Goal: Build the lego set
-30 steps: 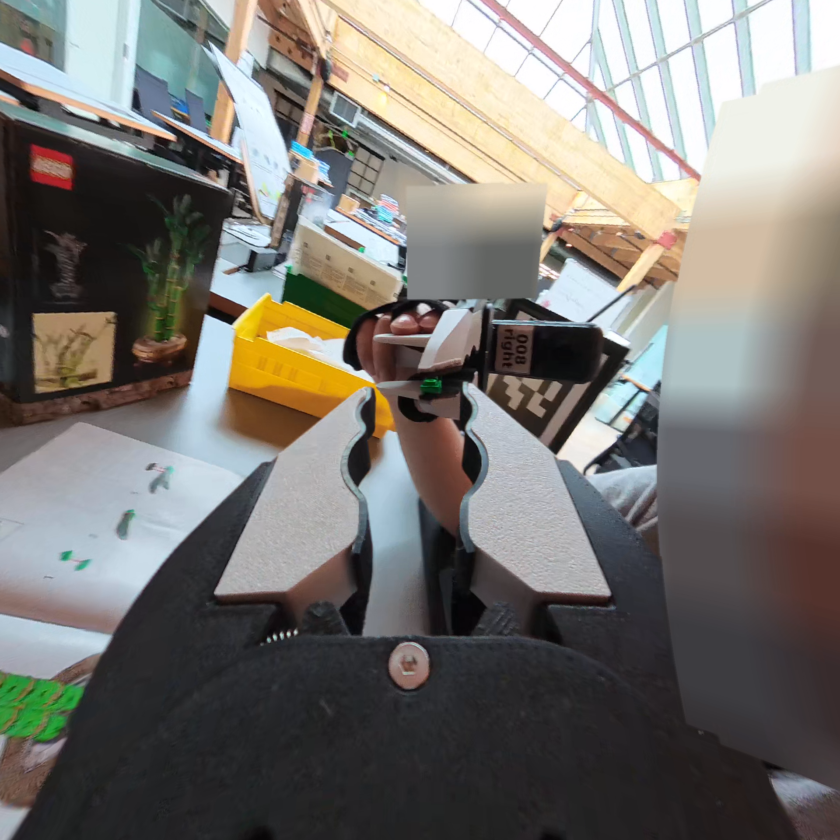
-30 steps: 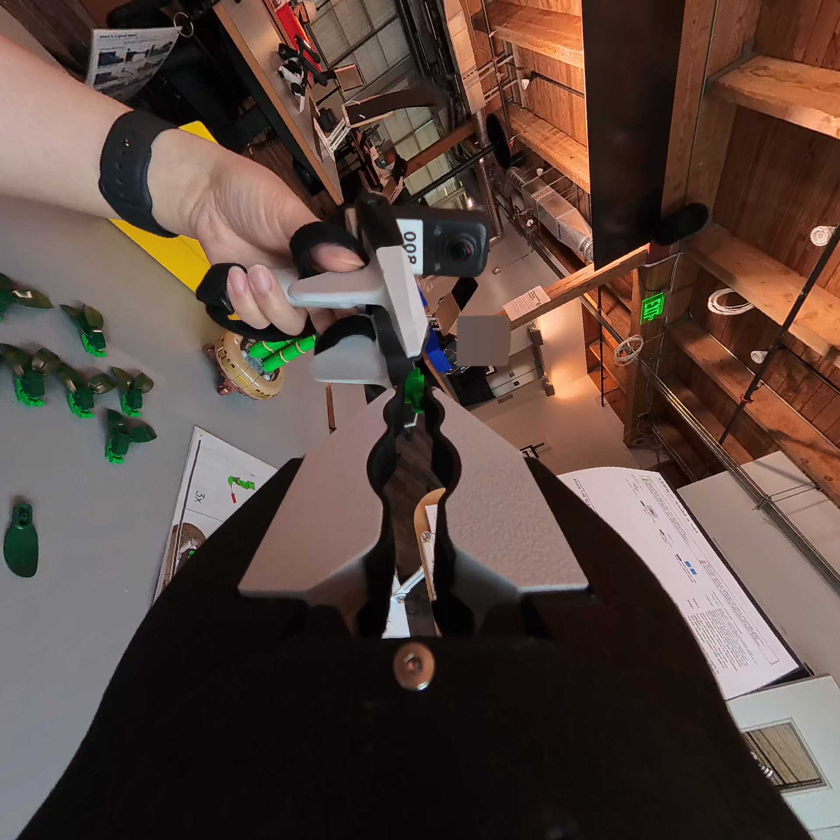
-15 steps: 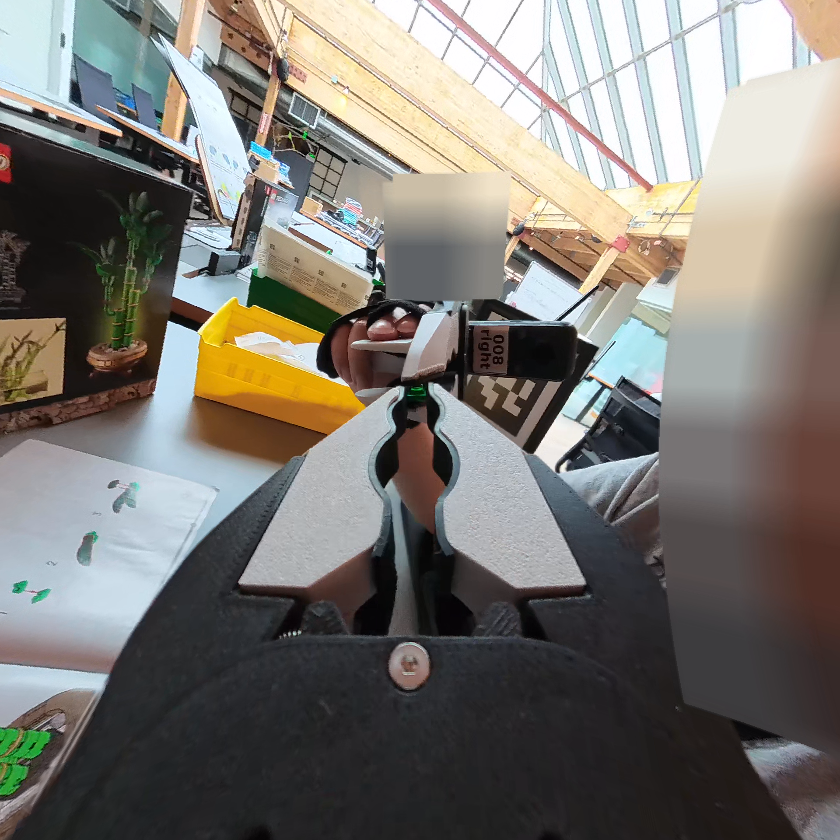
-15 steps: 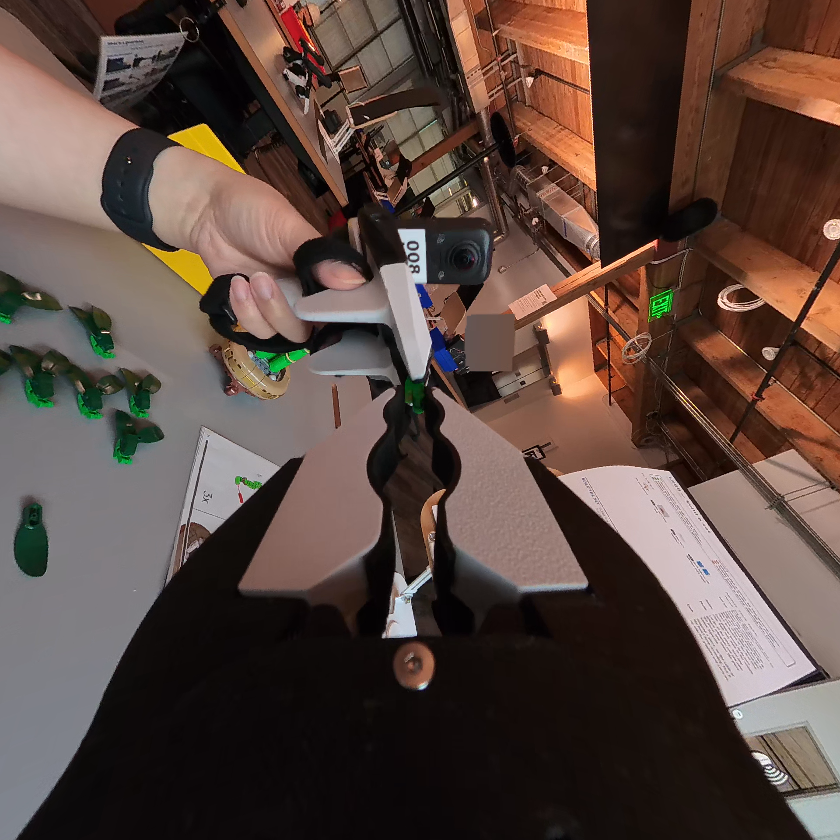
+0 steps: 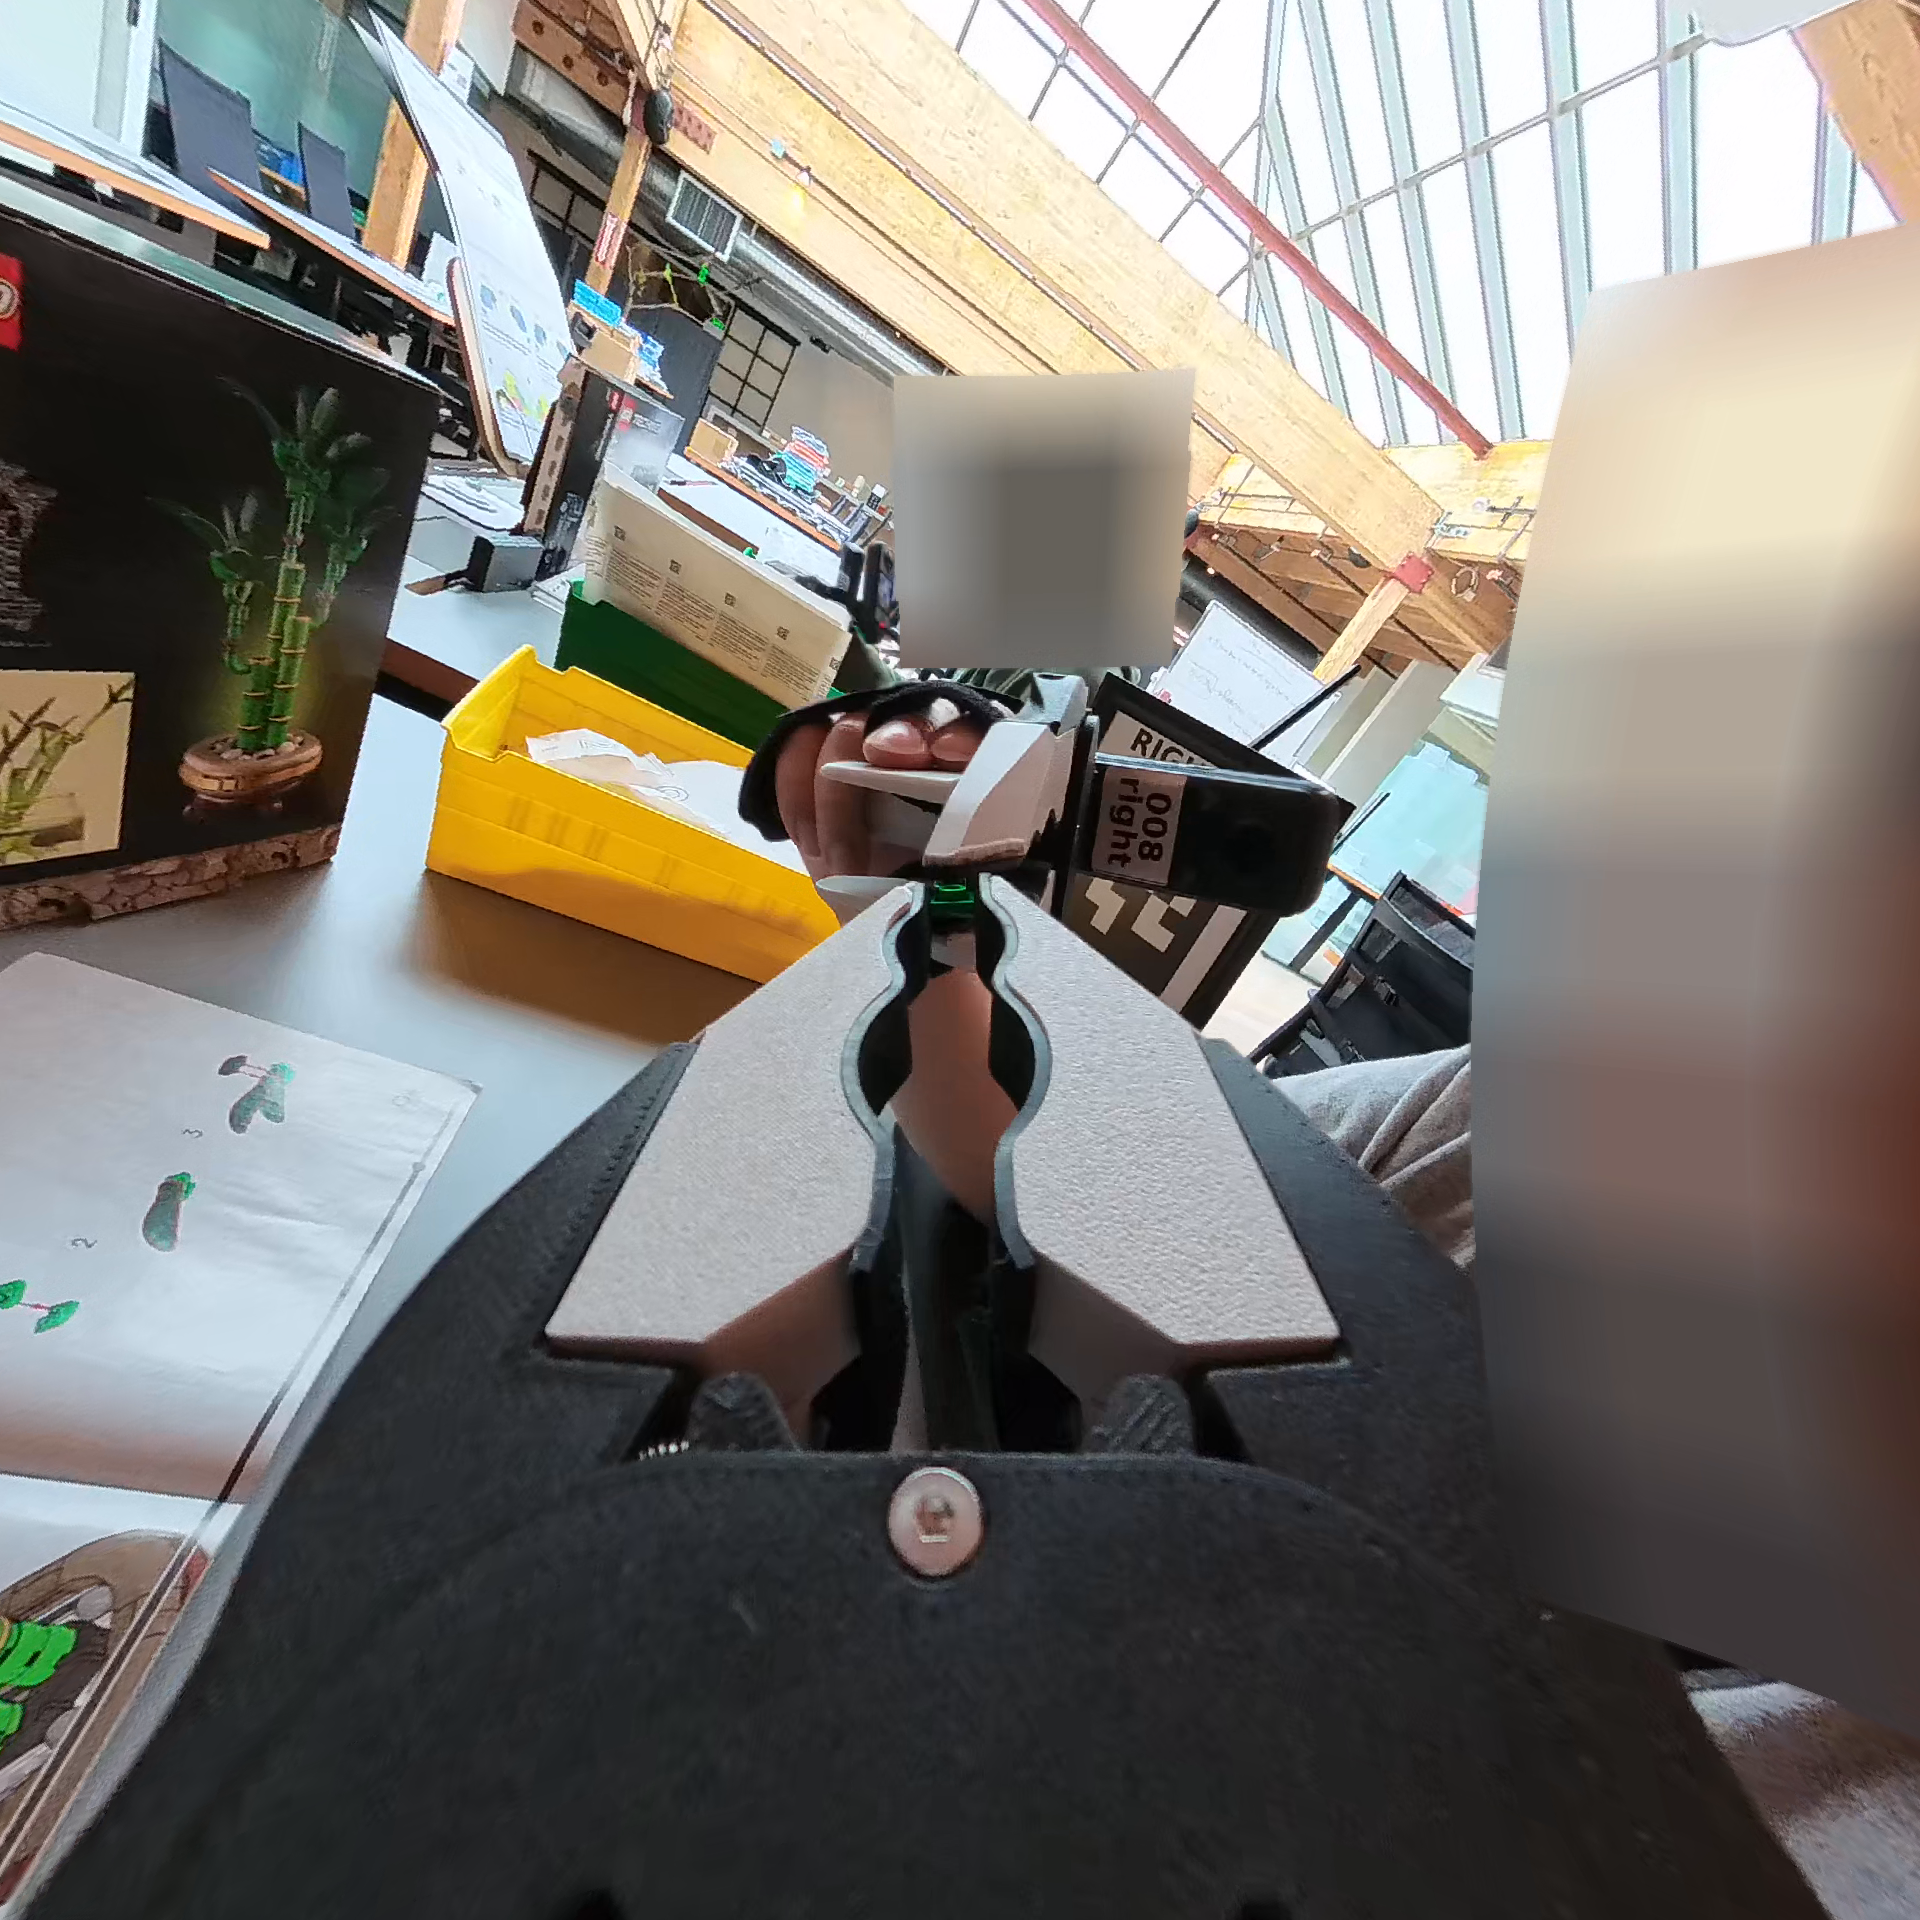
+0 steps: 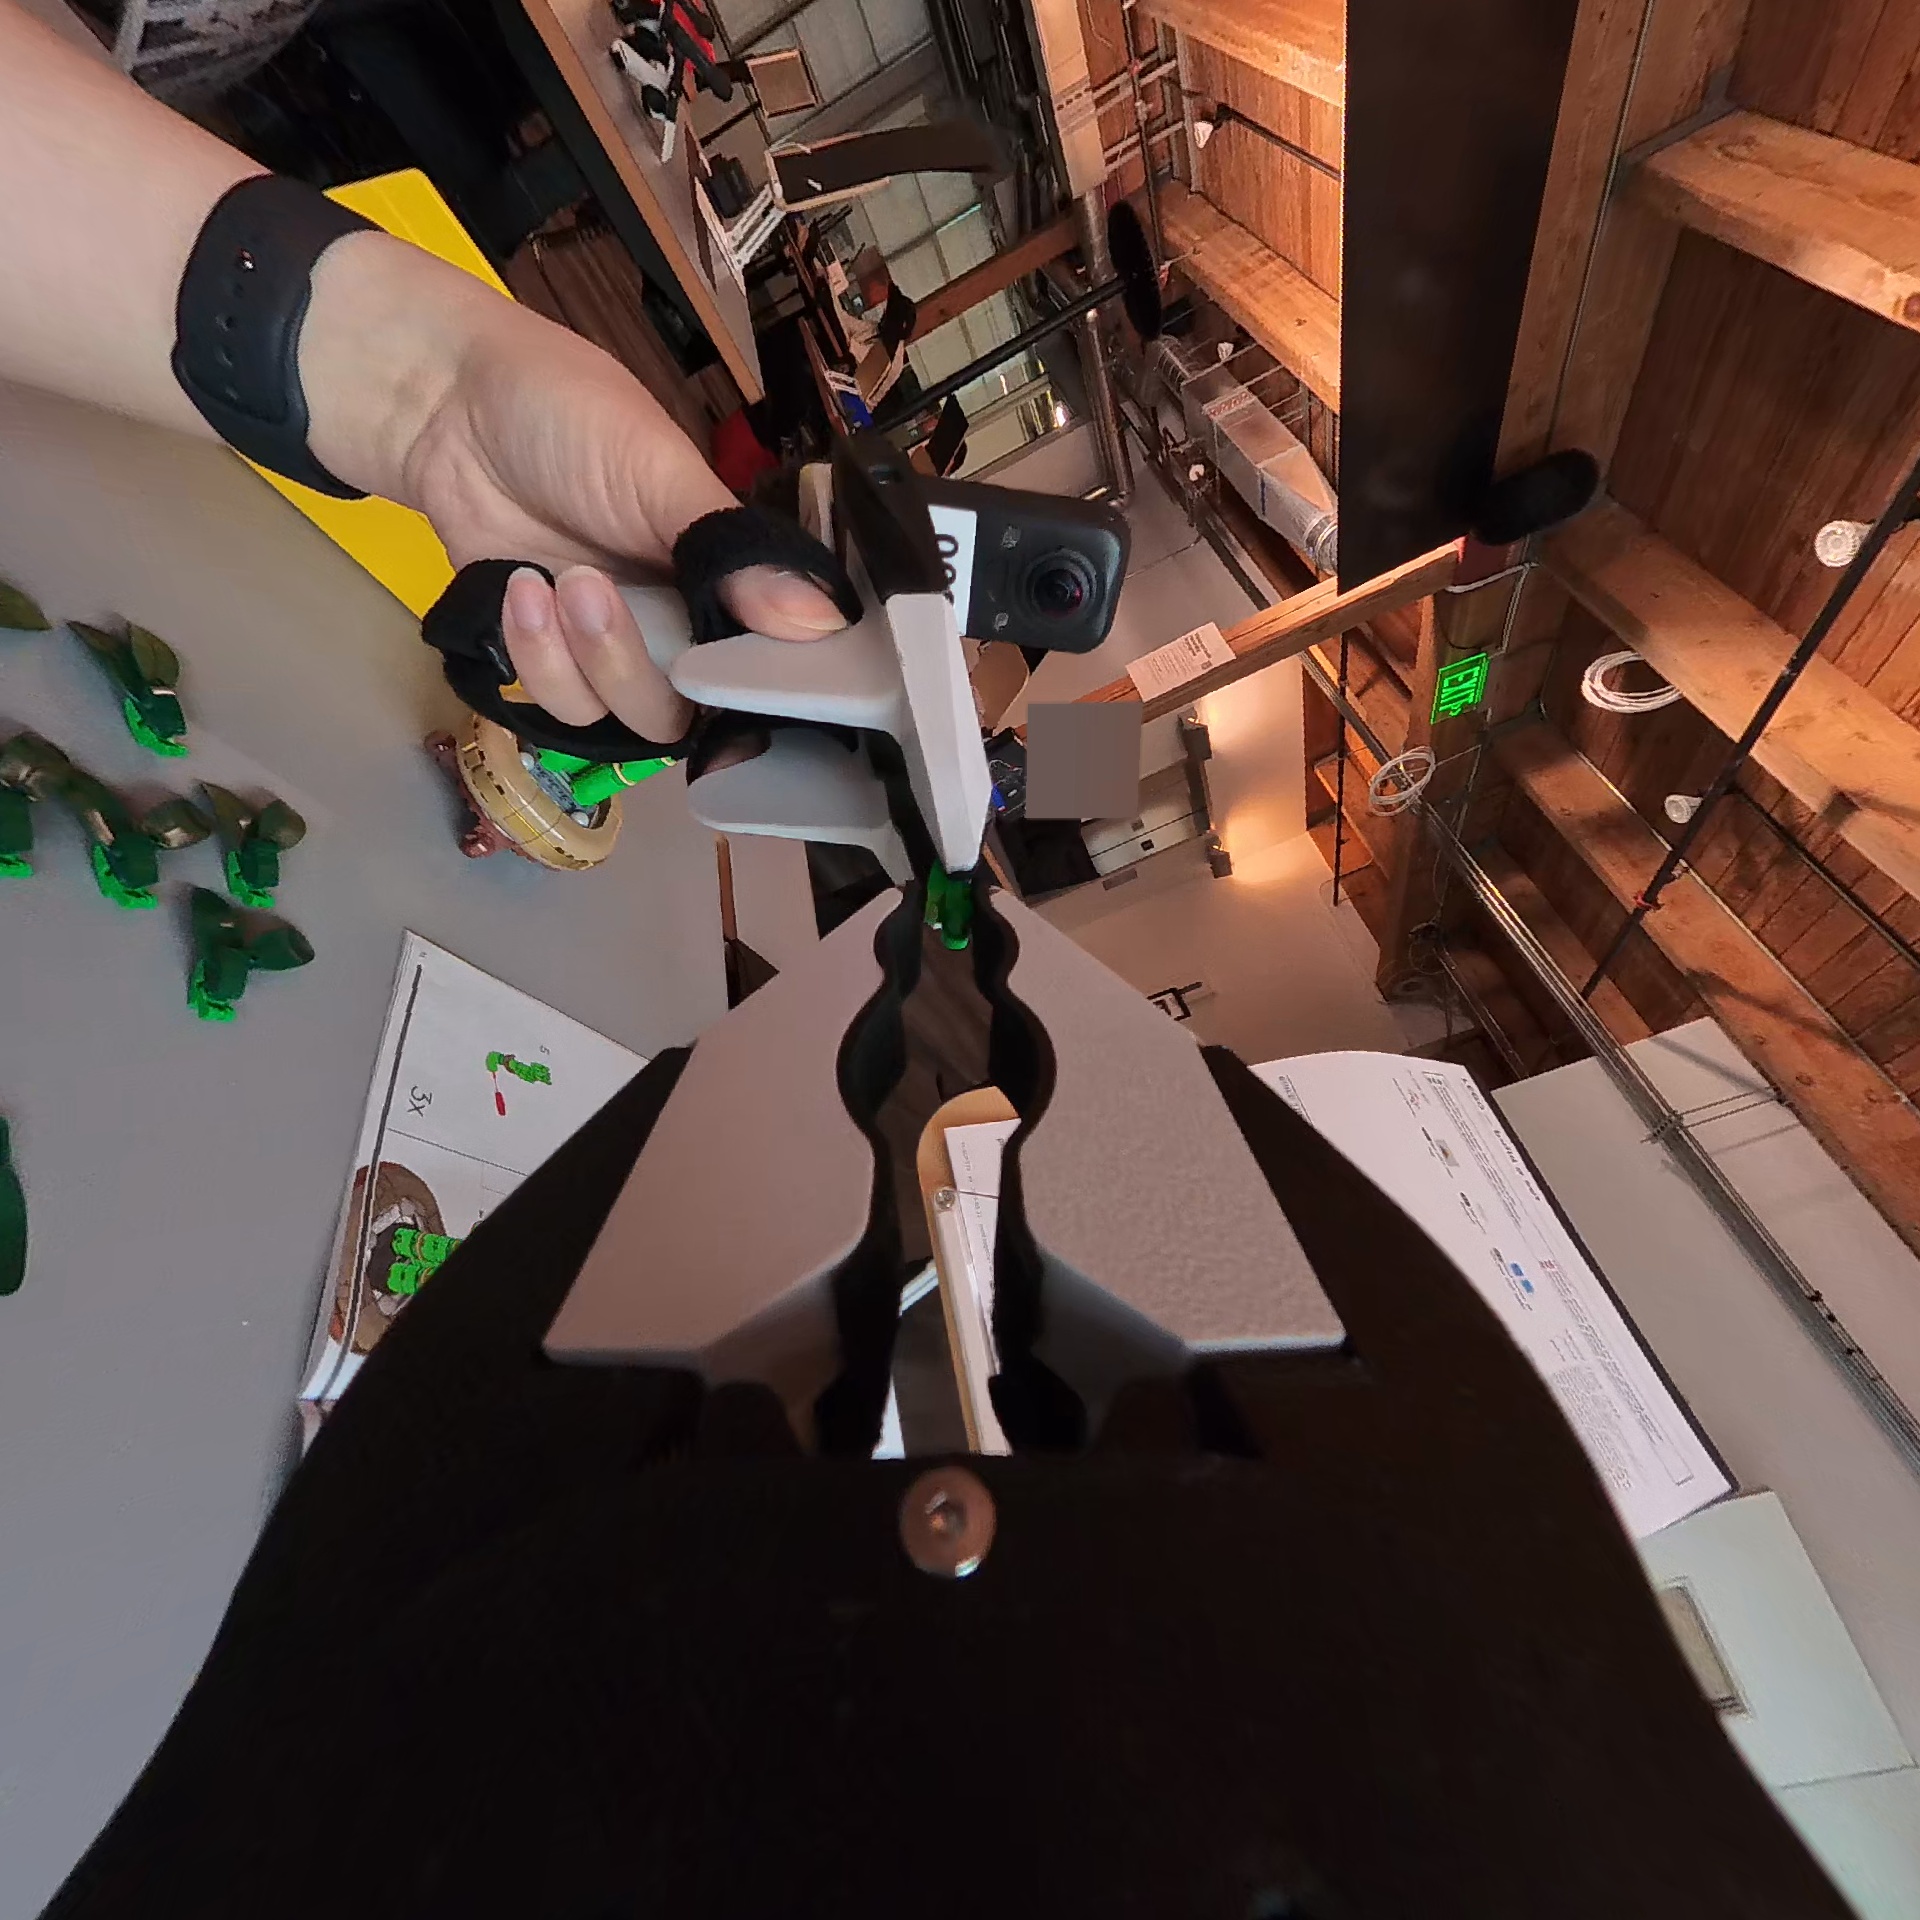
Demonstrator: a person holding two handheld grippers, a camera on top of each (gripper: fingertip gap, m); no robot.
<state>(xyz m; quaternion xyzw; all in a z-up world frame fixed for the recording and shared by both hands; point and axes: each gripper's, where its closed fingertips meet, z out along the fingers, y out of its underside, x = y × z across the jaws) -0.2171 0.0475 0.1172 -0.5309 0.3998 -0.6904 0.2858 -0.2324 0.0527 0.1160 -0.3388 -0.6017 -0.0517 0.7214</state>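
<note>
Both grippers meet tip to tip in the air above the grey table (image 6: 156,1195). My left gripper (image 5: 951,914) is shut on a small bright green lego piece (image 5: 948,896). My right gripper (image 6: 948,920) is shut on the same green piece (image 6: 945,902) from the opposite side. In the left wrist view a hand (image 5: 873,800) holds the right gripper facing me. In the right wrist view a hand (image 6: 540,499) with a black wristband holds the left gripper. Most of the piece is hidden between the fingers.
Several green leaf assemblies (image 6: 125,831) lie on the table at the left. A tan round pot base with green stalks (image 6: 540,800) lies near them. An open instruction booklet (image 6: 468,1122) lies below the grippers. A yellow bin (image 5: 623,831) and the set's black box (image 5: 187,623) stand behind. The grippers are tip to tip, or close to it.
My left gripper was open a second ago and has closed onto the green piece held by the right gripper. The right gripper stayed shut on it.
</note>
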